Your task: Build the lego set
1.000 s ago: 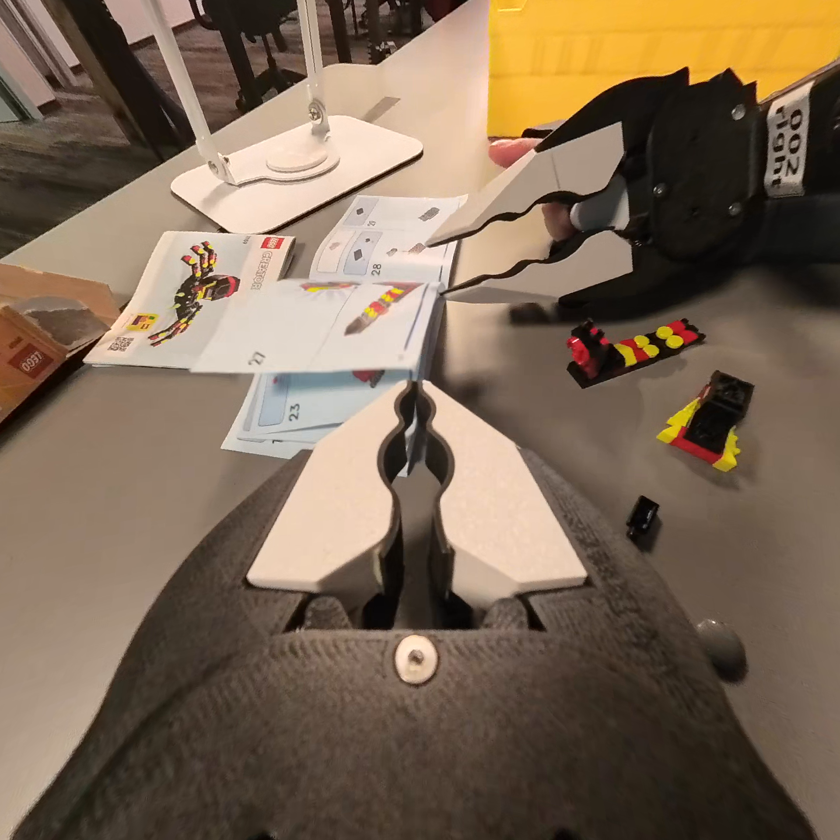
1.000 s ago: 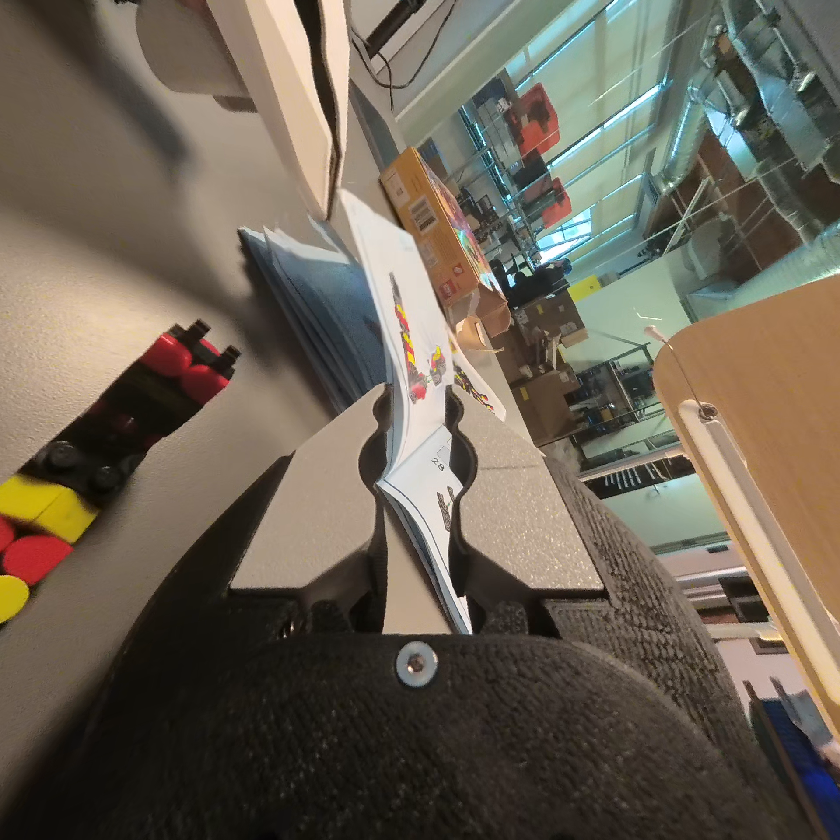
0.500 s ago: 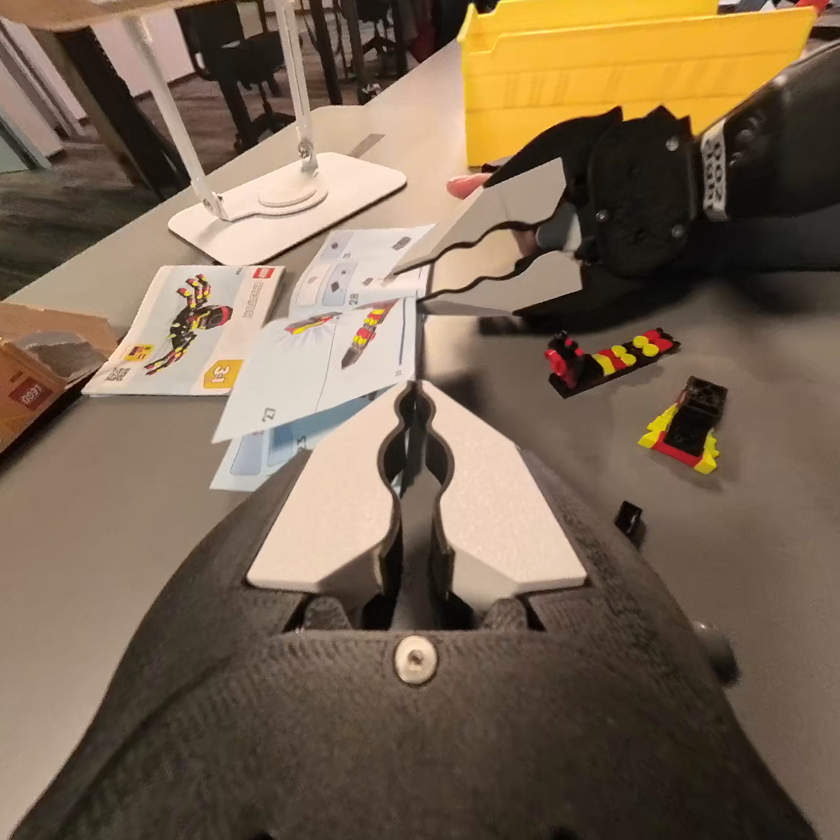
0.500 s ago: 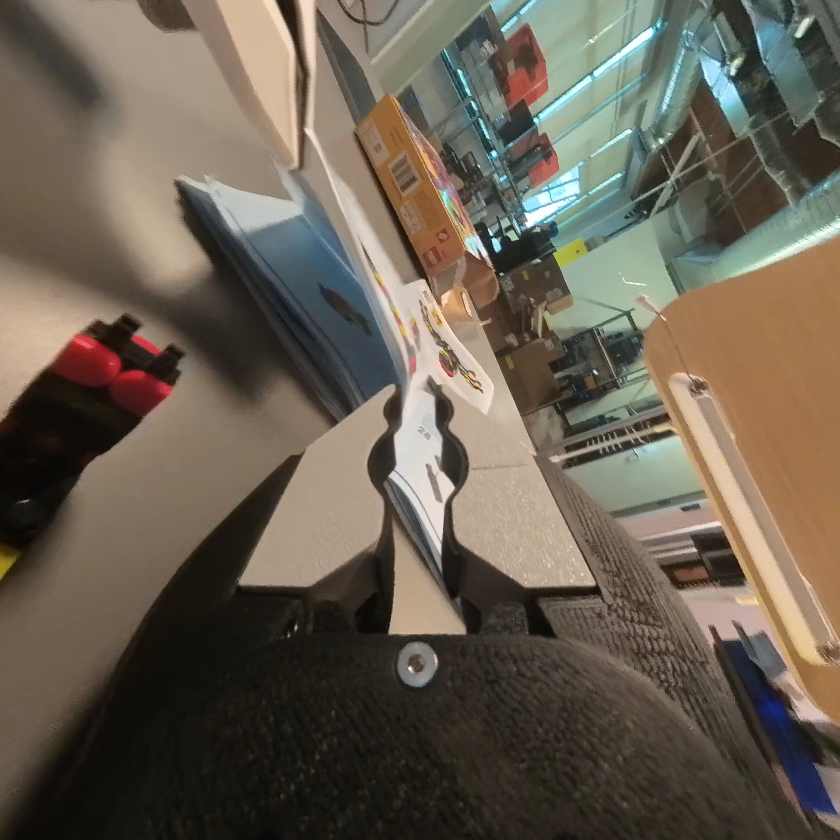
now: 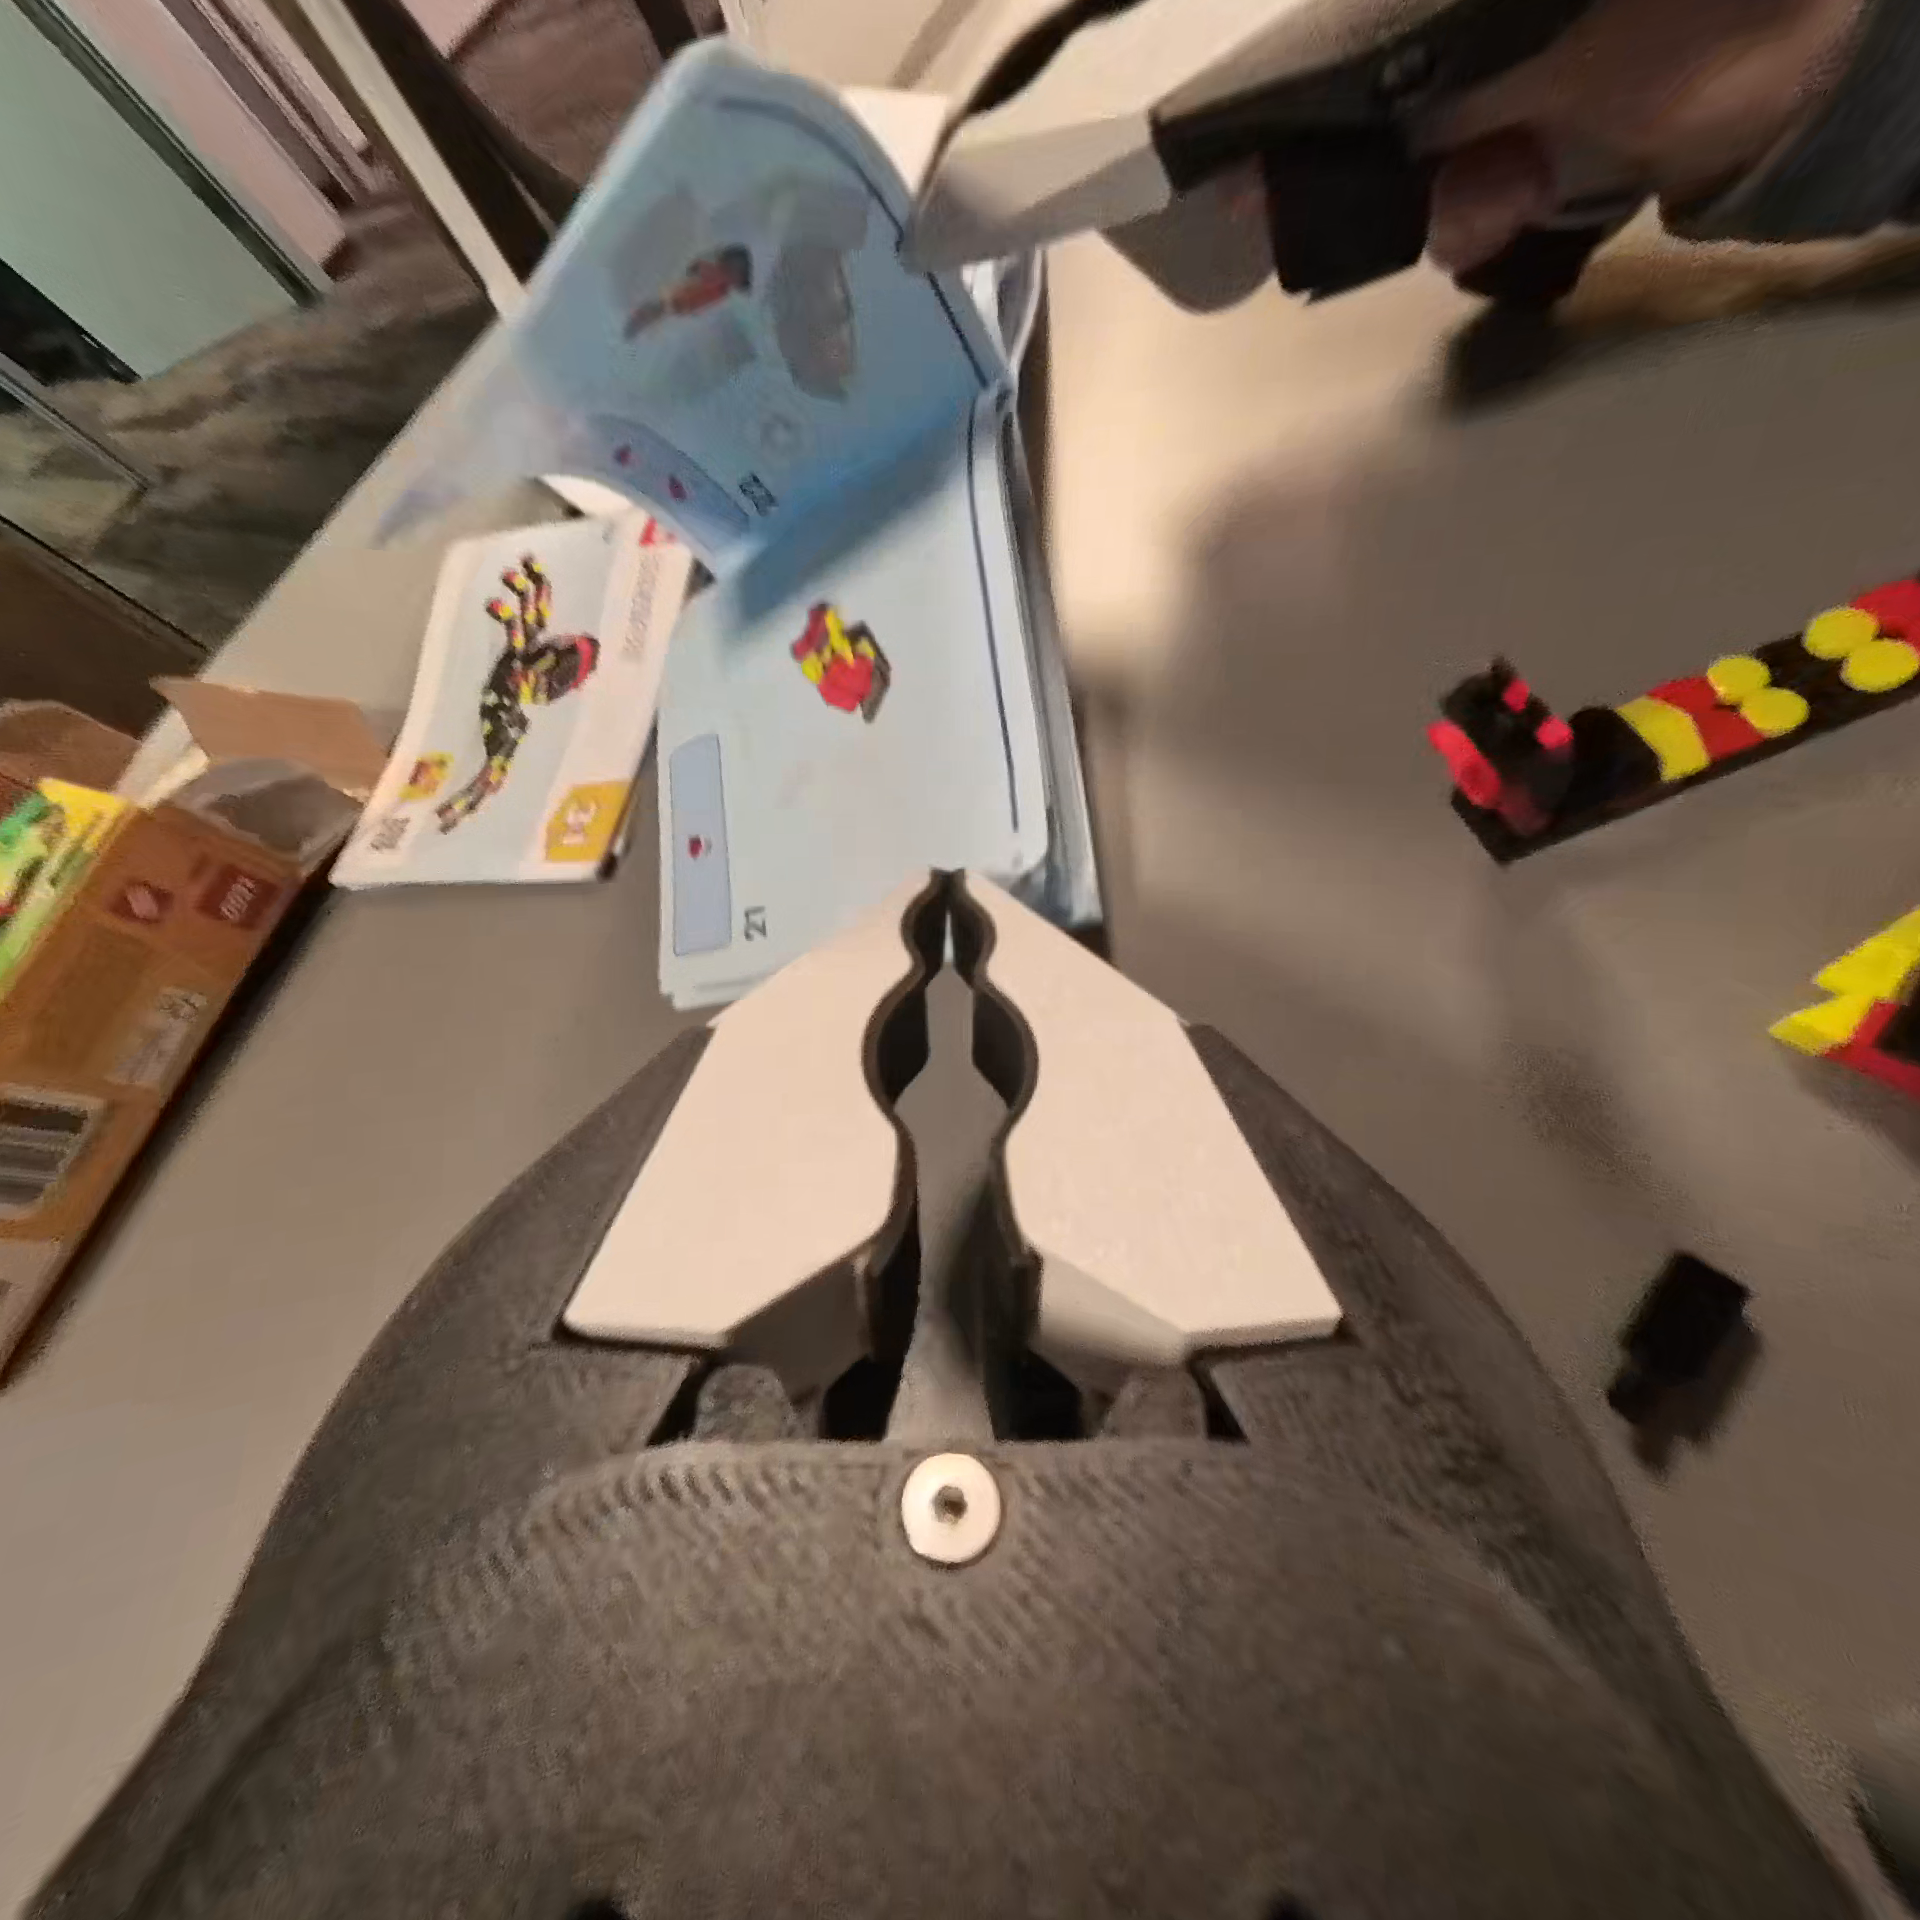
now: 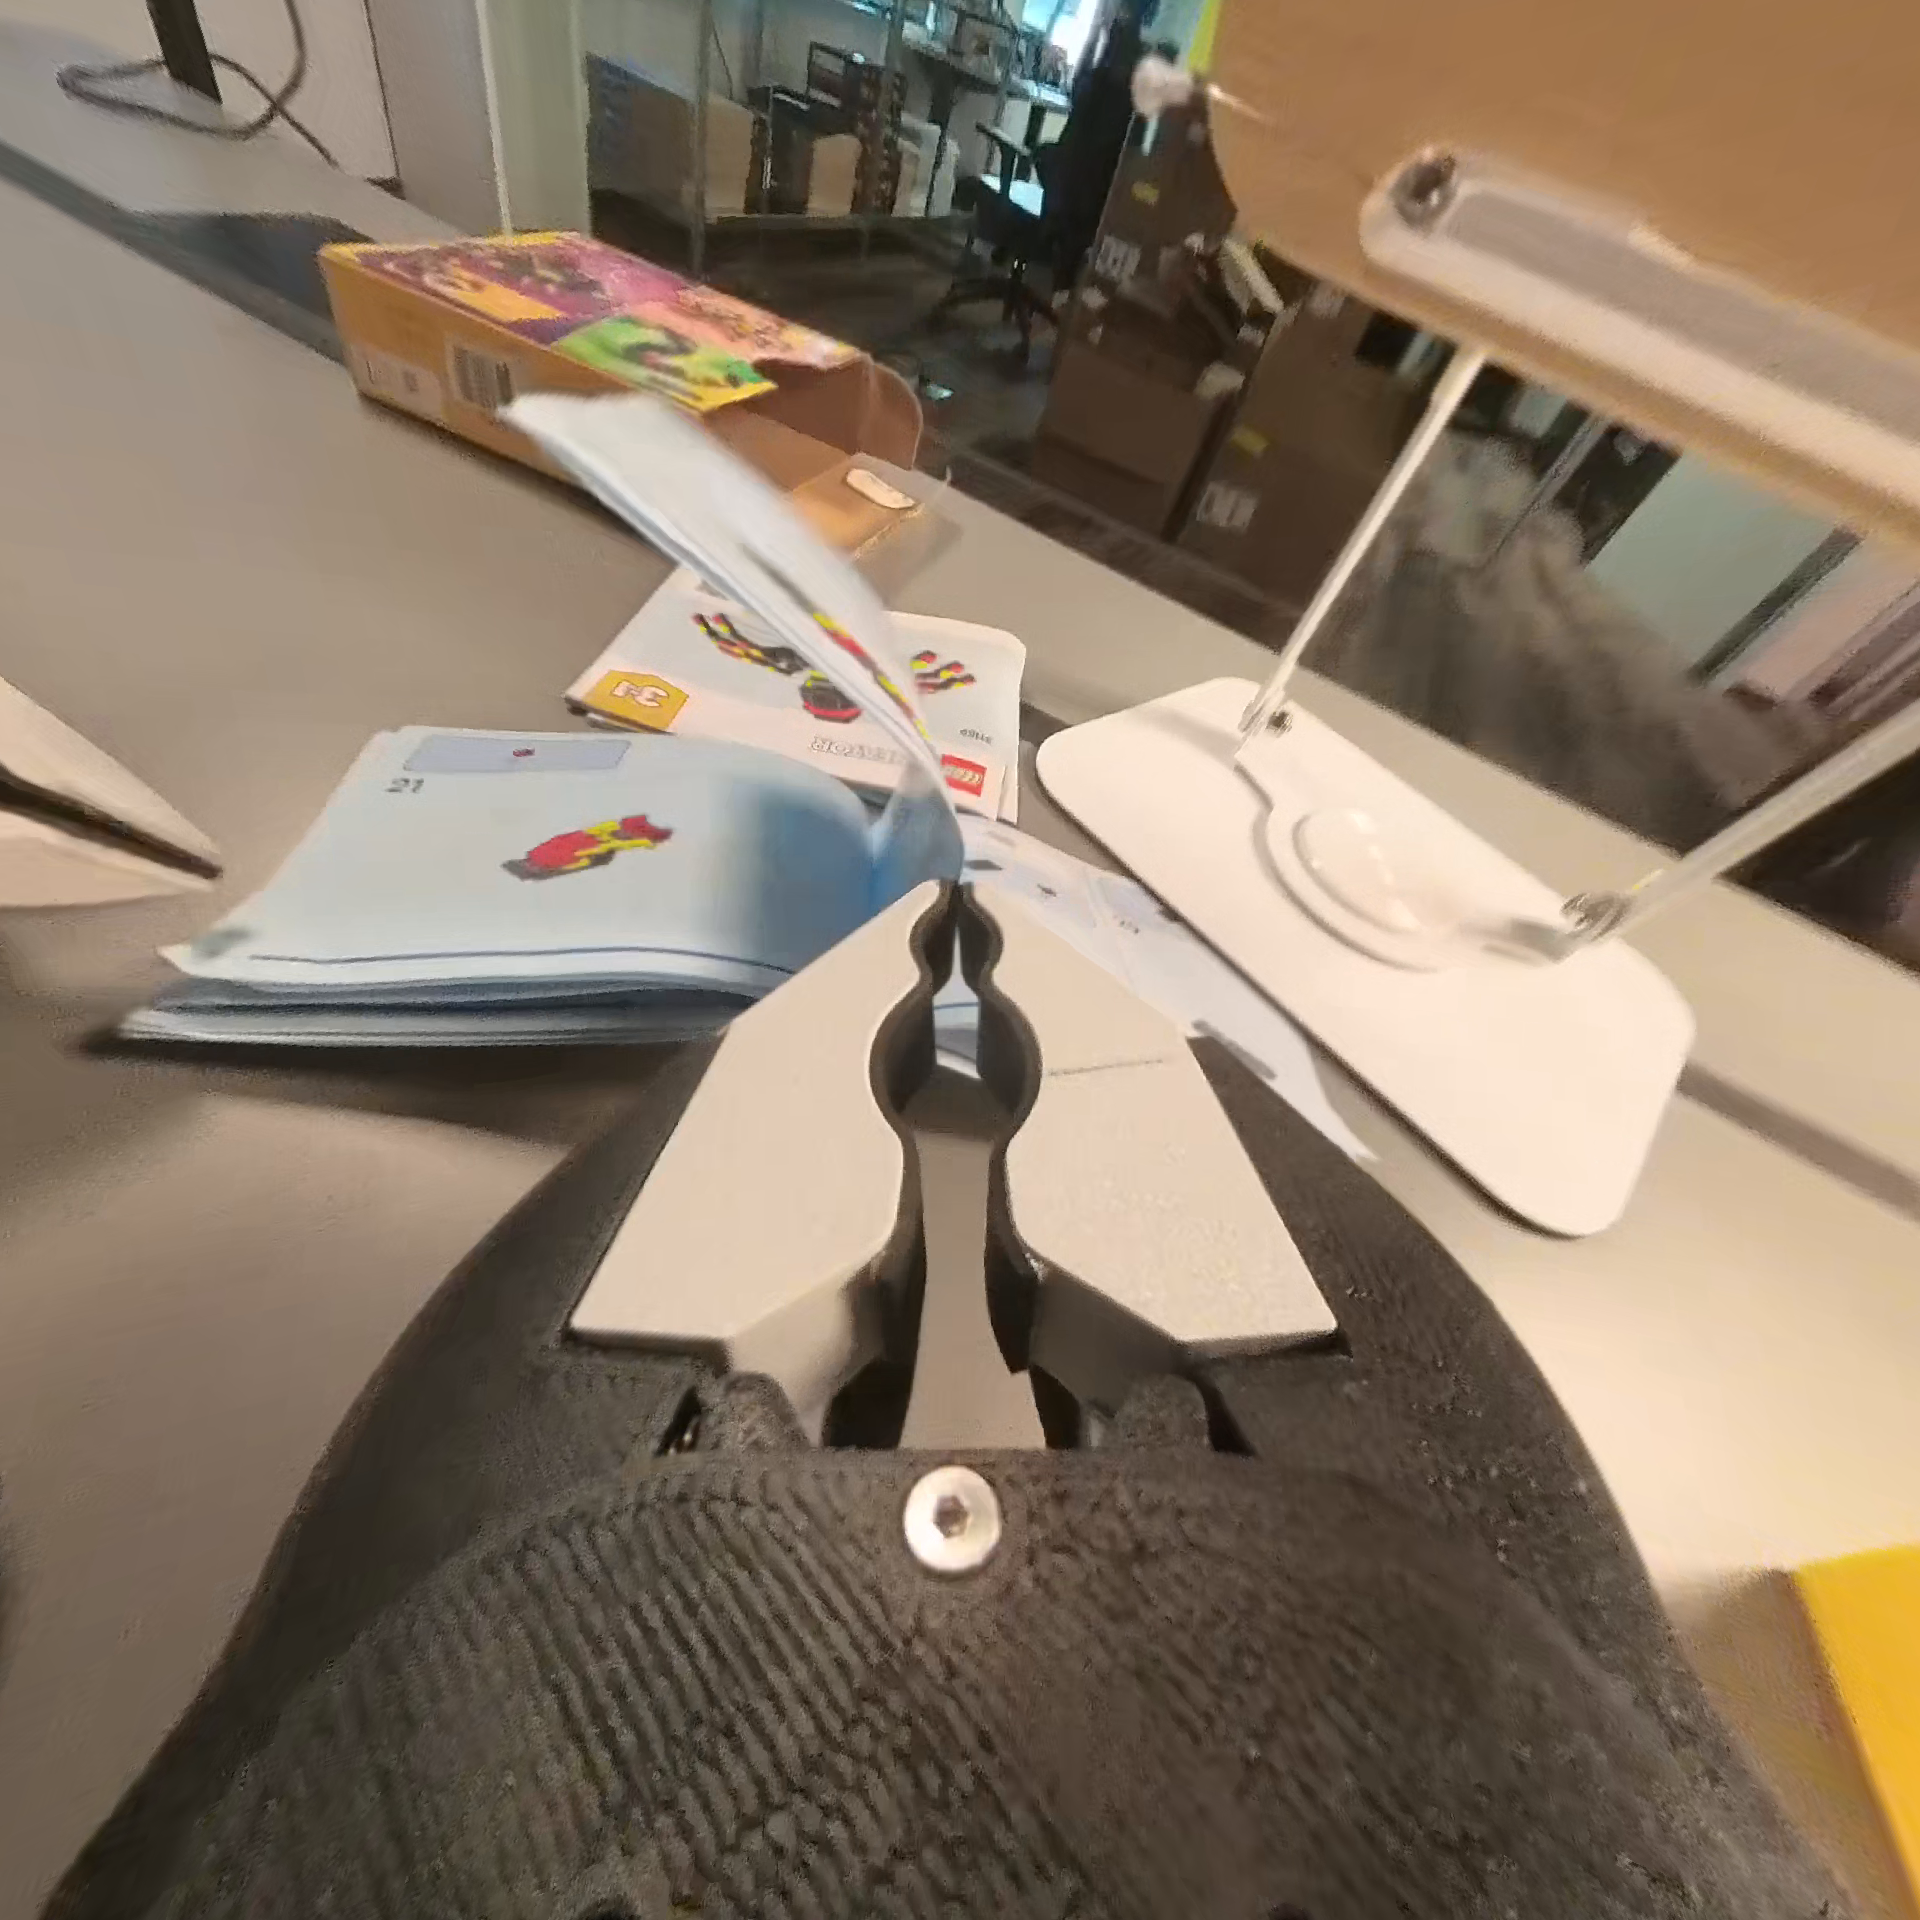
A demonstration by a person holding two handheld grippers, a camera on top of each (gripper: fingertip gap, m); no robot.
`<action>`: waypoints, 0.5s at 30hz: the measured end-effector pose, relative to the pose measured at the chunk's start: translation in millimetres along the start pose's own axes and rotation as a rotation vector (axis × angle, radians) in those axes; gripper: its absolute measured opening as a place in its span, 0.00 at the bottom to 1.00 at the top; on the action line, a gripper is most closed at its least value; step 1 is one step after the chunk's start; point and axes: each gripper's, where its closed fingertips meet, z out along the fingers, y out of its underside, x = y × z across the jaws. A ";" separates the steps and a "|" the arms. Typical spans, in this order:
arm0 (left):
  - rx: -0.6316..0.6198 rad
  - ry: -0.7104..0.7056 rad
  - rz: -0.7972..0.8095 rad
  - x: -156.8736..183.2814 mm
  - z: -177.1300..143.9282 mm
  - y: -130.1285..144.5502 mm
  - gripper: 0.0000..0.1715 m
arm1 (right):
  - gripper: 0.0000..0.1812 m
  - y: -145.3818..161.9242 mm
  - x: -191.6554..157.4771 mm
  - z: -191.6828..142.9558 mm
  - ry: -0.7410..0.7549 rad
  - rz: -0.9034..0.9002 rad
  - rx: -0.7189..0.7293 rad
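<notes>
The open instruction booklet [image 5: 831, 790] lies on the grey table [image 5: 1299, 623]. My right gripper [image 6: 951, 896] is shut on a few of its pages [image 6: 748, 561] and holds them curled up above the spread. The left wrist view shows this from the other side: the right gripper [image 5: 920, 234] at the top, with the lifted pages [image 5: 727, 312]. My left gripper [image 5: 948, 883] is shut, with its tips at the booklet's near right corner. I cannot tell whether it pinches paper. A black strip with red and yellow parts [image 5: 1662, 748], a yellow, red and black piece [image 5: 1860, 1008] and a small black piece [image 5: 1678, 1340] lie to the right.
A second booklet [image 5: 509, 717] and an open cardboard box [image 5: 125, 904] lie left of the open booklet. A white lamp base [image 6: 1403, 935] stands just beyond the booklet, its wooden head [image 6: 1558, 156] overhead. A yellow bin's corner [image 6: 1870, 1683] is at the near right. One gripper's finger ends stand about 15 cm off the other's. From my left tips it is roughly 12 cm to the small black piece [image 5: 1678, 1340]; from my right, 25 cm.
My right gripper has closed on the booklet's pages, turned upright and swung them up and over, so another spread shows. My left gripper stayed shut and moved closer to the booklet.
</notes>
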 end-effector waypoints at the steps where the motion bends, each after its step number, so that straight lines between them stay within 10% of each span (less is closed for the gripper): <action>1: 0.019 -0.012 -0.002 -2.0 1.8 -4.4 0.00 | 0.00 1.6 0.5 0.3 -0.012 0.043 -0.013; 15: -0.103 0.083 -0.029 8.8 18.5 6.7 0.00 | 0.00 28.3 1.6 -6.0 -0.251 0.738 -0.115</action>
